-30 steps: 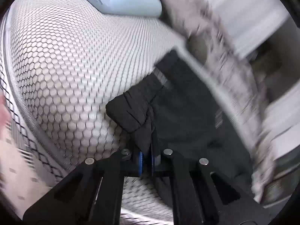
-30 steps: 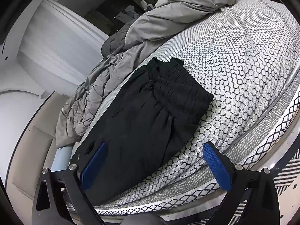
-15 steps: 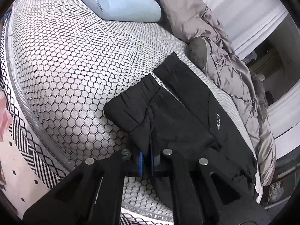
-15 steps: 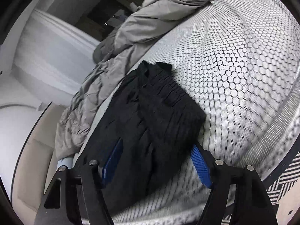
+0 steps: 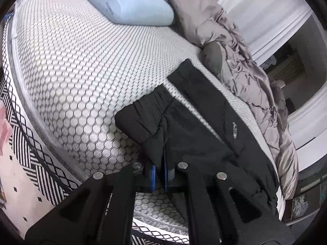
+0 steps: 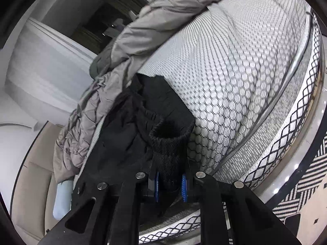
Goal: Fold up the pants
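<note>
Both grippers clamped on the black pants at the bed's near edge.

My left gripper (image 5: 159, 170) pinches a fold of the pants (image 5: 204, 134), pads nearly together; my right gripper (image 6: 169, 180) holds a bunched ribbed section, closed part-way around it. The pants lie across the honeycomb mattress (image 5: 81, 71), beside the grey duvet (image 5: 245, 61) and below the blue pillow (image 5: 126, 2).

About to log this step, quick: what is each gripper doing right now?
Left gripper: closed, fingers pinching an edge of the black pants.
Right gripper: closed on the pants' ribbed cuff.
</note>
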